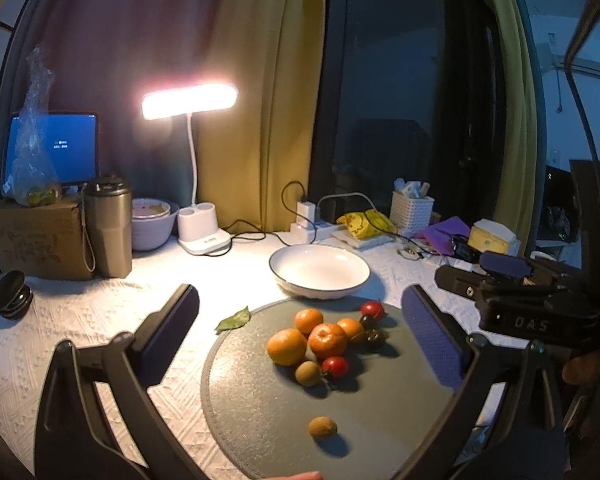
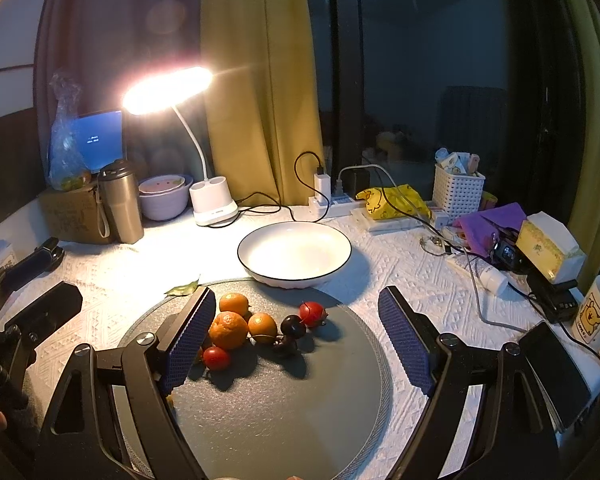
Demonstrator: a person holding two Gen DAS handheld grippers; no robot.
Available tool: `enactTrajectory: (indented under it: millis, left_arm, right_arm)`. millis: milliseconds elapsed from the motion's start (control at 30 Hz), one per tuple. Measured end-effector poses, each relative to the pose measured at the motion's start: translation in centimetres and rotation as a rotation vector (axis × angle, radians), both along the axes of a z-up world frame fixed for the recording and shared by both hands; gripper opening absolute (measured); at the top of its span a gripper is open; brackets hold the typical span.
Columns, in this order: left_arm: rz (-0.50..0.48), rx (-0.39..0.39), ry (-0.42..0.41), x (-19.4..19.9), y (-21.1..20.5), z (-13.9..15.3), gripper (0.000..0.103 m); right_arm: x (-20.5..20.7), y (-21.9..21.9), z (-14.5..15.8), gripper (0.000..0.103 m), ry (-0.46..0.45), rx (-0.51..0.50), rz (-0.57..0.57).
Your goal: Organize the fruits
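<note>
The left gripper point(image 1: 300, 344) was spread wide and held nothing; its two fingers stood well apart over the round grey mat point(image 1: 260, 420). Between them, ahead of the tool, lay the fruit pile: four oranges point(image 1: 327, 341), two red tomatoes point(image 1: 335, 366), some dark small fruits point(image 1: 374, 336) and a brown kiwi-like fruit point(image 1: 307, 373) touching the front orange. A second brown fruit point(image 1: 322, 427) lay alone, closer to the tool and apart from the pile. Beyond the pile stood the white bowl point(image 1: 356, 270), empty, its near edge overlapping the far rim of the mat. A green leaf point(image 1: 233, 320) lay just outside the mat, toward the left finger. At the right of this view the body of the other tool was seen.

The right gripper point(image 2: 300, 340) was also spread and empty. From its view the pile lay just beside its left finger point(image 2: 188, 340), which hid part of it: only three oranges point(image 2: 228, 330) showed, and the brown fruits were almost fully hidden. The tomatoes point(image 2: 312, 314) and the dark fruits point(image 2: 292, 326) were more clear here, near the middle between the fingers. The white bowl point(image 2: 260, 268) stood straight ahead. This view alone showed a mug point(image 2: 594, 312) and a dark phone point(image 2: 556, 376) to the far right of the tool.
</note>
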State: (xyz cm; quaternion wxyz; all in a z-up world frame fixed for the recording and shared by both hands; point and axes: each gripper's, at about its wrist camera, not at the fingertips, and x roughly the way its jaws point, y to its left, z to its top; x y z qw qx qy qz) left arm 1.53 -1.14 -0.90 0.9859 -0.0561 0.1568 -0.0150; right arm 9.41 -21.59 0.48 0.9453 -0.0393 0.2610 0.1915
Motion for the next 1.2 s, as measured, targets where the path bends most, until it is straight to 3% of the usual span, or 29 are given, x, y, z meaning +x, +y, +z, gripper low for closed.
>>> enactTrajectory:
  millis: [467, 900, 933, 1133, 1200]
  left_arm:
    - [-0.018, 0.002, 0.031, 0.1, -0.5, -1.1, 0.102]
    - [-0.086, 0.057, 0.226, 1.4, -2.4, -5.9, 0.101]
    - [-0.089, 0.061, 0.240, 1.6, -2.5, -6.3, 0.099]
    - [-0.113, 0.064, 0.366, 2.8, -2.9, -9.1, 0.060]
    - [-0.118, 0.064, 0.402, 3.1, -3.0, -9.9, 0.054]
  right_arm:
    - [0.0, 0.0, -0.9, 0.086, 0.012, -0.002, -0.005]
    - [0.5, -0.9, -4.0, 0.086, 0.105, -0.010, -0.026]
    - [0.7, -0.9, -4.2, 0.086, 0.113, -0.011, -0.024]
    - [1.3, -0.6, -5.7, 0.086, 0.156, -0.016, -0.010]
    - [1.5, -0.4, -6.1, 0.086, 0.171, -0.020, 0.000]
